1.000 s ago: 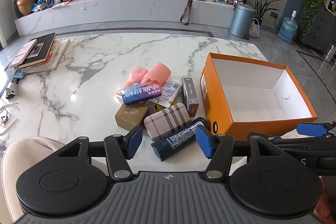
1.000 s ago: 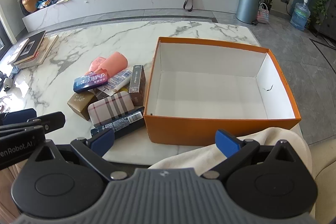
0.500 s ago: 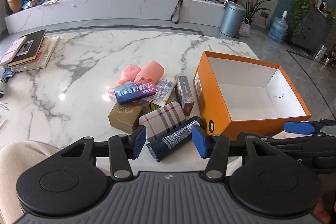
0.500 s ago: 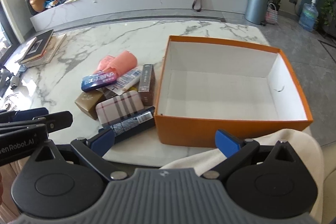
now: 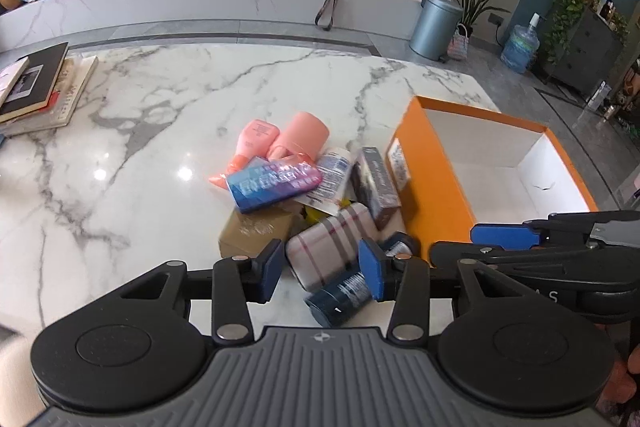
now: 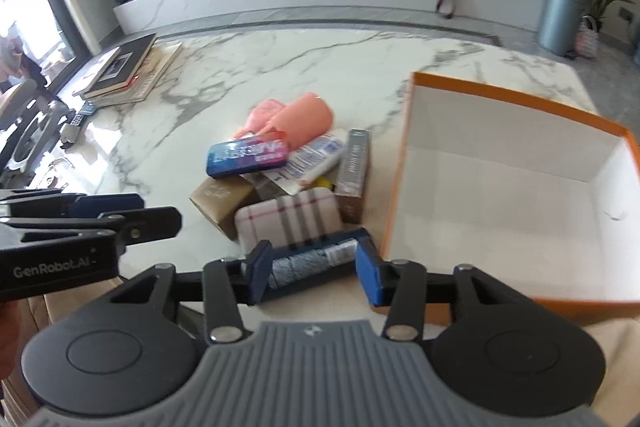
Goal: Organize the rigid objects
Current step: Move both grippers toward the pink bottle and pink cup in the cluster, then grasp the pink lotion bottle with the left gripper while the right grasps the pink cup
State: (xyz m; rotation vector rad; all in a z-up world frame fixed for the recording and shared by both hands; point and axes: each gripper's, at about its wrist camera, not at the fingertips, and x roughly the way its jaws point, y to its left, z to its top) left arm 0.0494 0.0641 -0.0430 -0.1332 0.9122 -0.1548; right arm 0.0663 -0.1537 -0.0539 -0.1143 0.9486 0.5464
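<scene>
A pile lies on the marble table (image 5: 180, 99) beside an open orange box (image 5: 436, 187) with a white inside. In it are two pink bottles (image 5: 304, 135), a blue tin (image 5: 276, 183), a white tube (image 5: 332, 175), a dark carton (image 5: 376, 183), a tan box (image 5: 252, 231), a plaid case (image 5: 328, 247) and a dark blue bottle (image 5: 344, 295). My left gripper (image 5: 320, 271) hovers over the case and bottle, jaws closing, pads touching nothing. My right gripper (image 6: 313, 273) frames the dark blue bottle (image 6: 312, 261), jaws closing; no contact shows. The orange box (image 6: 394, 195) is at its right.
A stack of books (image 5: 36, 87) lies at the table's far left, also seen as books (image 6: 124, 67) in the right wrist view. Small items (image 6: 76, 123) sit by the left edge. Beige fabric (image 6: 560, 327) covers the near edge under the box corner.
Both grippers have moved forward and lower toward the pile. The right jaws narrowed from wide open to about the bottle's length. The left jaws also narrowed.
</scene>
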